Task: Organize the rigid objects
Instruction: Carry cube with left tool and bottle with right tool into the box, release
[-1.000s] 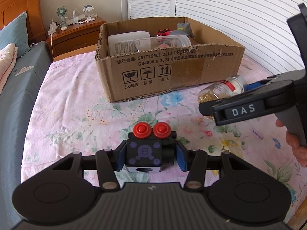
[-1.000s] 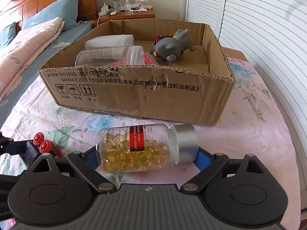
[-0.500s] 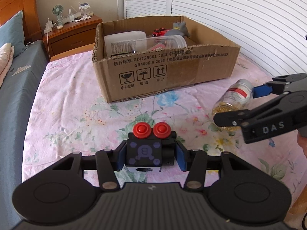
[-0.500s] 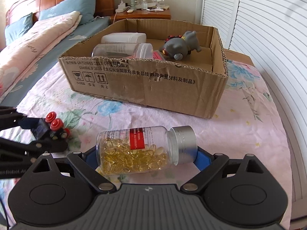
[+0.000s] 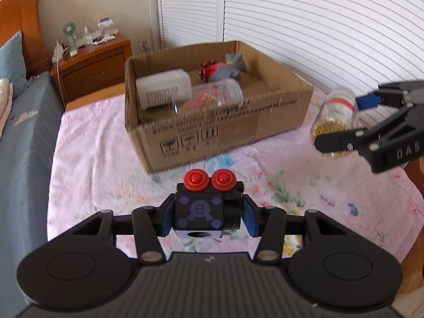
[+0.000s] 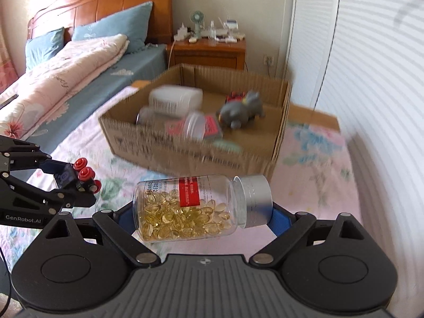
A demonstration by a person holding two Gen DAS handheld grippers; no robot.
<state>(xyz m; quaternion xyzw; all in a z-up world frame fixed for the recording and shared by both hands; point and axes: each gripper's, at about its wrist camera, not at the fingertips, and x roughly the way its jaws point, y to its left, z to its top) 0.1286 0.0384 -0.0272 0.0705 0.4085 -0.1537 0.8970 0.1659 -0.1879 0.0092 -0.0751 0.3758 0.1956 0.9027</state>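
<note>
My left gripper [image 5: 207, 218] is shut on a black toy block with two red buttons [image 5: 207, 208] and holds it above the floral sheet, short of the cardboard box [image 5: 278, 116]. My right gripper [image 6: 202, 216] is shut on a clear capsule bottle with a silver cap [image 6: 201, 208], lying sideways, raised to the right of the box front. The box [image 6: 190, 151] holds a white bottle [image 5: 163, 91], a clear jar [image 5: 212, 95], a grey animal toy [image 6: 241, 110] and a red toy [image 5: 209, 69]. The right gripper and its bottle [image 5: 335, 118] show in the left wrist view; the left gripper and block [image 6: 70, 179] in the right wrist view.
The floral sheet [image 5: 100, 143] covers the bed end. A blue sheet [image 5: 23, 137], folded quilt [image 6: 61, 79] and pillows lie left. A wooden nightstand [image 5: 95, 63] with small items stands behind the box. White louvred doors [image 5: 304, 26] run along the right.
Both grippers have risen with their objects, so I look down into the box. The right gripper with the bottle has moved farther right and up from the left gripper.
</note>
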